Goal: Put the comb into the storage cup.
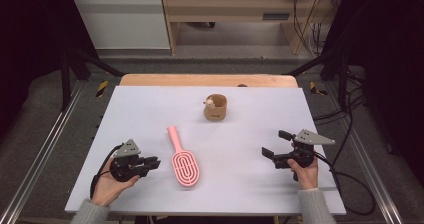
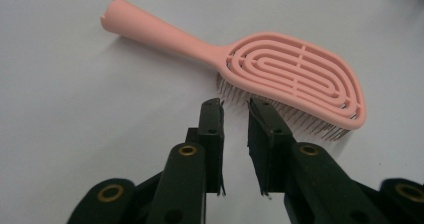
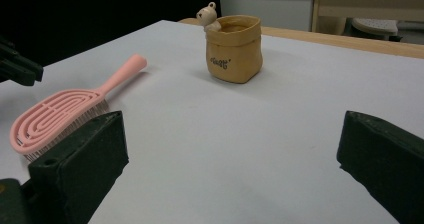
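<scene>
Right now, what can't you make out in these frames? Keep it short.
- Inside of the brown pot: hidden by its own wall in the high view and the right gripper view.
- Print on the pot: too small to read in the right gripper view.
- Bristles of the pink hairbrush: mostly under its head; far edge hidden in the left gripper view.
- Left gripper: jaws narrow, nothing between them; body cut off by the bottom edge.
- Right gripper: jaws wide apart, cut off by the bottom edge.

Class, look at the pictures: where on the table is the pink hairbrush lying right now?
In the high view the hairbrush lies near the table's front middle, just right of the left gripper, handle pointing away toward the brown cup.
</scene>
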{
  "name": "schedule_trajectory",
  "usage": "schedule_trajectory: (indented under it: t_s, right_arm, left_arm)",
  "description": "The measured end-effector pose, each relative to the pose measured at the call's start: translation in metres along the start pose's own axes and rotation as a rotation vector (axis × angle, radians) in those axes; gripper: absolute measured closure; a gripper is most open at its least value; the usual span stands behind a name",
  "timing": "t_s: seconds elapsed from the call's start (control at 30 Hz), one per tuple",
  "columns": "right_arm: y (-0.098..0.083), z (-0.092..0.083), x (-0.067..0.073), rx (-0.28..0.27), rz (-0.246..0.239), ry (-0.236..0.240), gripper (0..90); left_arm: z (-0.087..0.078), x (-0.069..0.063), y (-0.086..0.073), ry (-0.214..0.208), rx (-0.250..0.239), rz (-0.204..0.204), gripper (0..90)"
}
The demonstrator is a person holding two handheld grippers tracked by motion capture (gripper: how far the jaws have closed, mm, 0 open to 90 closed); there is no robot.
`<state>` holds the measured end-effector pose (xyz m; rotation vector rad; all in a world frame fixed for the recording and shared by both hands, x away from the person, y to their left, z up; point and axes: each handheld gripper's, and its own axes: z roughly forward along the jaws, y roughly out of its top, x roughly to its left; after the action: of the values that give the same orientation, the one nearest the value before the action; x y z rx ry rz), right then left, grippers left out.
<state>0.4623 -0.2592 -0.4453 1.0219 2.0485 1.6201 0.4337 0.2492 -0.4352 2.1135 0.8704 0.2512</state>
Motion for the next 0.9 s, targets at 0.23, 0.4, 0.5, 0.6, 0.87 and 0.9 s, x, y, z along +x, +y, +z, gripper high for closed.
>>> schedule_trajectory:
  t_s: [0.23,0.4,0.5,0.6,0.87,0.9]
  right_arm:
    - [0.0,0.0,0.0,0.001,0.0,0.0,0.4]
    - [0.0,0.0,0.0,0.001,-0.001,0.0,0.4]
    - [0.0,0.0,0.0,0.001,0.0,0.0,0.4]
    - [0.0,0.0,0.0,0.001,-0.001,0.0,0.4]
    - [0.0,0.0,0.0,0.001,0.0,0.0,0.4]
    - [0.0,0.0,0.0,0.002,0.0,0.0,0.4]
  left_arm:
    - [0.006,-0.008,0.002,-0.025,0.026,0.017,85.3]
    - [0.012,-0.014,0.003,-0.041,0.037,0.03,88.3]
    - [0.014,-0.018,0.004,-0.046,0.042,0.042,89.1]
    - [0.017,-0.021,0.004,-0.049,0.051,0.051,89.3]
    - [0.024,-0.03,0.005,-0.069,0.065,0.071,89.3]
    - [0.025,-0.031,0.005,-0.069,0.065,0.072,89.4]
